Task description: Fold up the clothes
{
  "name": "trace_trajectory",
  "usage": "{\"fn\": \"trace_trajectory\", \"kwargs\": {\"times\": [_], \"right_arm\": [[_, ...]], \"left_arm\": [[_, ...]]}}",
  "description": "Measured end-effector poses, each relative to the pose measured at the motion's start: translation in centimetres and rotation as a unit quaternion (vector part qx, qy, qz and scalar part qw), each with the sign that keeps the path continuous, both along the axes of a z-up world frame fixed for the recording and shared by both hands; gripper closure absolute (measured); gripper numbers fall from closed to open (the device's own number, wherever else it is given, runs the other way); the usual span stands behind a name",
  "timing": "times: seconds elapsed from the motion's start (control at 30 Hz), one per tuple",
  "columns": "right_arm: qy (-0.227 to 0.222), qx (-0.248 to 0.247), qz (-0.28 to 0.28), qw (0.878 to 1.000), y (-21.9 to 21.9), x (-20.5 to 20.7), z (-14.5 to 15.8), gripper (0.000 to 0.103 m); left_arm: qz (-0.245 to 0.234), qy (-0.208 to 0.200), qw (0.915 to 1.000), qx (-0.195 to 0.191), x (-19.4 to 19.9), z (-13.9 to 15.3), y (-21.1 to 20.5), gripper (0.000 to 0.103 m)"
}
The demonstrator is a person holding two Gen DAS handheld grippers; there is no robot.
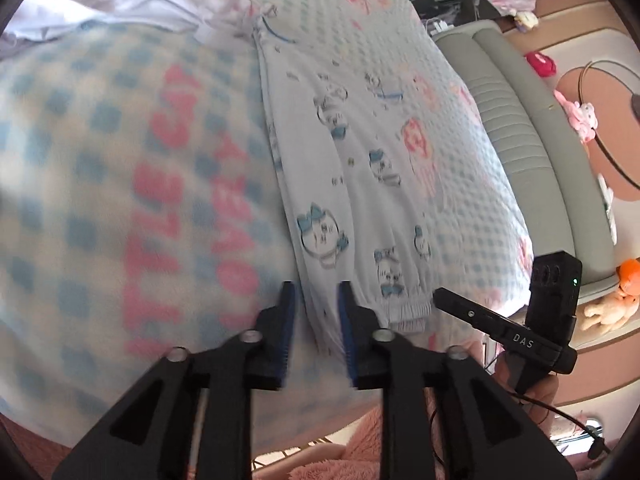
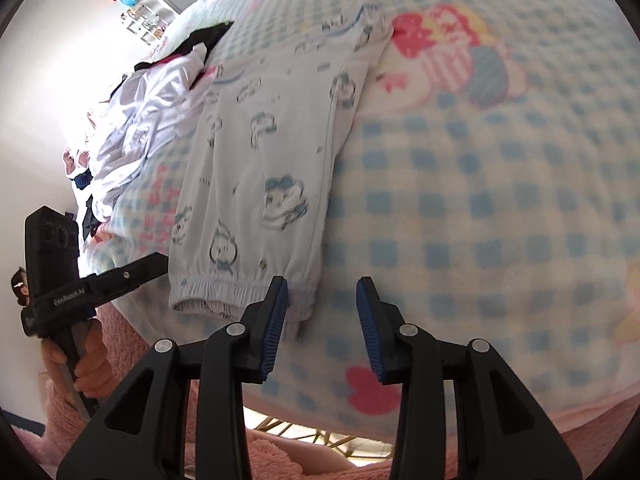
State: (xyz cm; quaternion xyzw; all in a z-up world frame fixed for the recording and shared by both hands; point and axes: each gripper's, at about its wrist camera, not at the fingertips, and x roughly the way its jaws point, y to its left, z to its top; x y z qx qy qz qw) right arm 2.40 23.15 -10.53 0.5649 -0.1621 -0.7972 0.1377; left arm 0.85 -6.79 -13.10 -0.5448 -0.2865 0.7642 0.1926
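Observation:
Pale blue pyjama trousers (image 1: 352,184) printed with cartoon cats lie lengthwise on a blue-checked blanket (image 1: 100,160), legs folded together, elastic cuffs (image 1: 404,312) nearest me. My left gripper (image 1: 316,292) is open, its blue-padded fingers straddling the left edge of the leg near the cuff. In the right wrist view the trousers (image 2: 264,168) run away from me, and my right gripper (image 2: 322,292) is open at the cuff's right corner (image 2: 296,300), left fingertip over the fabric, right one over bare blanket. Each view shows the other gripper beside the cuffs.
A heap of white and dark clothes (image 2: 136,120) lies on the blanket's far side beyond the trousers. A grey padded bed frame (image 1: 532,152) borders the blanket, with plush toys (image 1: 608,300) and a pink floor beyond. Pink fluffy sleeves (image 2: 132,360) show below.

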Motion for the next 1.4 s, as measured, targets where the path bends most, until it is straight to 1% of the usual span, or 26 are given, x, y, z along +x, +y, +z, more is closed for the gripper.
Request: {"fn": "trace_trajectory", "kwargs": {"times": [0.07, 0.17, 0.27, 0.33, 0.37, 0.4, 0.43, 0.47, 0.53, 0.6, 0.63, 0.67, 0.7, 0.73, 0.77, 0.83, 0.87, 0.93, 0.97, 1.0, 1.03, 1.07, 1.17, 1.27, 1.4], "right_arm": [[0.004, -0.017, -0.003, 1.0, 0.1, -1.0, 0.3, 0.066], [-0.003, -0.054, -0.003, 0.999, 0.1, -2.6, -0.4, 0.066], [-0.023, -0.057, -0.008, 0.998, 0.1, -3.9, -1.7, 0.066], [-0.023, -0.067, -0.006, 0.997, 0.2, -4.2, -2.0, 0.066], [-0.023, -0.073, -0.004, 0.997, 0.2, -4.4, -2.2, 0.066], [-0.026, -0.077, -0.004, 0.997, 0.2, -4.6, -2.5, 0.065], [-0.03, -0.078, -0.004, 0.996, 0.1, -4.8, -2.8, 0.065], [-0.033, -0.076, -0.006, 0.997, 0.1, -5.0, -3.0, 0.065], [-0.036, -0.074, -0.01, 0.997, 0.1, -5.0, -3.2, 0.065], [-0.029, -0.072, -0.014, 0.997, 0.1, -4.7, -3.0, 0.065], [-0.03, -0.064, -0.015, 0.997, 0.0, -4.7, -3.1, 0.065], [-0.03, -0.056, -0.016, 0.998, -0.1, -4.6, -3.2, 0.065], [-0.03, -0.048, -0.017, 0.998, -0.2, -4.6, -3.3, 0.065], [-0.03, -0.04, -0.018, 0.999, -0.3, -4.6, -3.4, 0.067], [-0.03, -0.032, -0.018, 0.999, -0.4, -4.5, -3.4, 0.068], [-0.031, -0.015, -0.02, 0.999, -0.6, -4.4, -3.6, 0.077], [-0.029, -0.006, -0.02, 0.999, -0.7, -4.4, -3.6, 0.078], [-0.02, 0.01, -0.013, 1.0, -1.0, -4.2, -3.0, 0.078], [-0.016, 0.006, -0.012, 1.0, -0.8, -4.3, -2.7, 0.078], [-0.012, 0.002, -0.01, 1.0, -0.7, -4.3, -2.4, 0.075], [-0.008, -0.001, -0.009, 1.0, -0.6, -4.3, -2.1, 0.074], [-0.005, -0.007, -0.009, 1.0, -0.4, -4.5, -1.8, 0.074], [-0.005, -0.041, -0.017, 0.999, 0.5, -5.7, -1.8, 0.072], [-0.013, -0.062, -0.024, 0.998, 0.6, -7.2, -2.2, 0.07], [-0.021, -0.05, -0.024, 0.998, 0.2, -8.5, -2.7, 0.07]], "left_arm": [[0.01, -0.009, 0.9999, 0.006, -1.2, -0.6, -0.4, 0.073], [0.018, -0.016, 0.9997, 0.004, -2.6, -1.0, -0.2, 0.073], [0.023, -0.01, 0.9997, 0.001, -3.4, -0.8, 0.2, 0.075], [0.016, 0.003, 0.9998, 0.007, -3.5, -0.4, 0.6, 0.08], [0.014, 0.006, 0.9999, 0.007, -3.5, -0.4, 1.0, 0.087], [0.011, 0.007, 0.9999, 0.002, -3.6, -0.4, 1.2, 0.091], [0.01, 0.009, 0.9999, -0.008, -3.6, -0.4, 1.4, 0.094], [0.013, 0.013, 0.9997, -0.015, -3.6, -0.2, 1.4, 0.1], [0.021, 0.026, 0.9992, -0.02, -3.2, 0.5, 1.3, 0.101], [0.033, 0.041, 0.9985, -0.017, -2.6, 1.3, 0.6, 0.101], [0.036, 0.045, 0.9981, -0.024, -2.5, 1.5, 0.3, 0.101], [0.038, 0.046, 0.9976, -0.034, -2.5, 1.5, 0.1, 0.101], [0.037, 0.037, 0.9978, -0.04, -2.6, 1.0, 0.0, 0.101], [0.033, 0.02, 0.9982, -0.045, -3.0, 0.2, -0.1, 0.101], [0.03, 0.004, 0.9983, -0.05, -3.3, -0.7, -0.2, 0.101], [0.023, -0.025, 0.998, -0.053, -3.8, -2.2, -0.4, 0.1], [0.023, -0.028, 0.9984, -0.043, -3.8, -2.3, -0.7, 0.099], [0.028, -0.018, 0.9991, -0.026, -3.8, -1.5, -1.4, 0.095], [0.033, -0.008, 0.9992, -0.022, -3.9, -1.1, -1.9, 0.087], [0.038, 0.001, 0.9991, -0.019, -4.0, -0.6, -2.4, 0.075], [0.044, 0.01, 0.9989, -0.015, -4.1, -0.2, -2.9, 0.07], [0.048, 0.011, 0.9987, -0.009, -4.4, -0.2, -3.2, 0.068], [0.057, 0.004, 0.9983, 0.013, -5.8, -0.8, -3.8, 0.068], [0.052, 0.003, 0.9985, 0.018, -7.2, -1.3, -2.8, 0.069], [0.031, -0.001, 0.9995, 0.003, -8.1, -1.5, -1.0, 0.07]]}}
